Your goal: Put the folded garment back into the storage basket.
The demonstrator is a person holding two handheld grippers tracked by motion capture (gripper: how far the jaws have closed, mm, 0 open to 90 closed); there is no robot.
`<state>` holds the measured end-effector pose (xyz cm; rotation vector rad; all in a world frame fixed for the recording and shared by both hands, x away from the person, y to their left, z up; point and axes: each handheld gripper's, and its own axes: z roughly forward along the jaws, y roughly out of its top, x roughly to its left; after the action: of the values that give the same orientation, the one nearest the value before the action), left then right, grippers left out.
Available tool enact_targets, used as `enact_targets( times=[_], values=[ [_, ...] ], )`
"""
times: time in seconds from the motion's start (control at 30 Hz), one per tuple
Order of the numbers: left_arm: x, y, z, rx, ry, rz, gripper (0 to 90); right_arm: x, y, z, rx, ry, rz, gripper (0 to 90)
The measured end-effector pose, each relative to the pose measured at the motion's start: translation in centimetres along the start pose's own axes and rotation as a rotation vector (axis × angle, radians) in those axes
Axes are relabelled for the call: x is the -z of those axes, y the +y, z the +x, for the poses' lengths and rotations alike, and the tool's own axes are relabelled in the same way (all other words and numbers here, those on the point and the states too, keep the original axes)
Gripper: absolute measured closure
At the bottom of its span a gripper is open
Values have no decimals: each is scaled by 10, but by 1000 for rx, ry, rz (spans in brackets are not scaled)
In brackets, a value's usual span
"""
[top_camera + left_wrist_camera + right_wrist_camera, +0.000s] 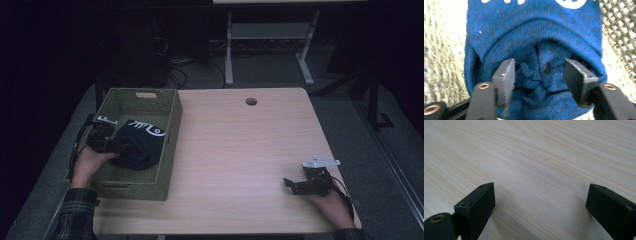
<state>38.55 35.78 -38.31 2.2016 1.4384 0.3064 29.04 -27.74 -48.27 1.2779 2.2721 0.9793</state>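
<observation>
A dark blue knitted garment (141,141) with white print lies bunched inside a green woven basket (174,111) at the table's left. My left gripper (121,147) reaches into the basket from its left side, right against the garment. In the left gripper view, my left gripper (539,72) stands open with a bunched fold of the blue garment (534,32) between its jaws, which do not press on it. My right gripper (291,184) rests low over the table (240,145) near its front right corner. In the right gripper view, my right gripper (540,197) is open above bare wood (536,157).
The basket has a handle slot (145,95) in its far wall. A round cable hole (251,101) sits near the table's far edge. Beyond the table stand white desk legs (229,50) and cables on a dark floor.
</observation>
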Motion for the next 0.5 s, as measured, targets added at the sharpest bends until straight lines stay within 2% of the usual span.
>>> enact_targets(
  times=[0.17, 0.3, 0.5],
  values=[
    [15, 9, -7, -2, -20, -49, 276, 0, 0, 0, 1, 0, 0, 83],
    [23, 17, -19, -8, -35, -90, 213, 0, 0, 0, 1, 0, 0, 82],
    [32, 29, -39, -31, -62, -144, 185, 0, 0, 0, 1, 1, 2, 82]
  ],
)
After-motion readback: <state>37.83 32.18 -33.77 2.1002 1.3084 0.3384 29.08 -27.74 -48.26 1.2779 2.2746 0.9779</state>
